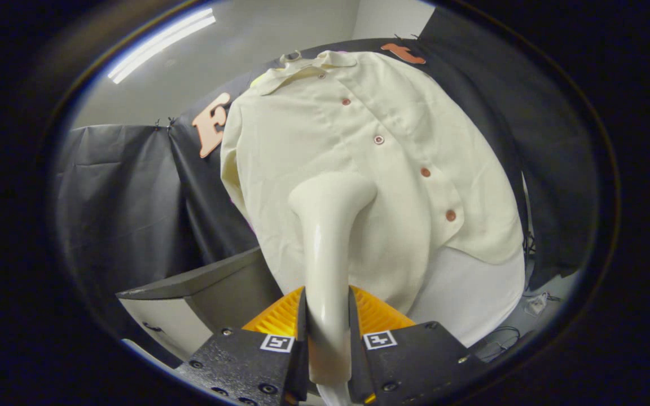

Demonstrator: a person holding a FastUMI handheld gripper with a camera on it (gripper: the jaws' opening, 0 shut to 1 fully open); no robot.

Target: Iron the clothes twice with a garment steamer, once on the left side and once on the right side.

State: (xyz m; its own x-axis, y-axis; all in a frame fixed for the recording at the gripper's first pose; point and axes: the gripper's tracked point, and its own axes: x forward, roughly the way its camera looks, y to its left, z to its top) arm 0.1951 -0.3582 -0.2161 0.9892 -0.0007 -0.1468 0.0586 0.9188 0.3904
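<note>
The gripper (328,338) held the steamer (328,237) clamped between both fingers, head against the shirt (359,146) beside the buttons; passes completed could not be judged.

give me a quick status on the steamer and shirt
Gripper shut on garment steamer. Steamer head against the cream button-up shirt, beside the button placket. Nothing between head and fabric.

Black cloth (122,186) drapes the booth walls. Above it, a pale wall (257,45) and a lit ceiling strip light (161,42). A light cabinet (189,304) stands low down.
</note>
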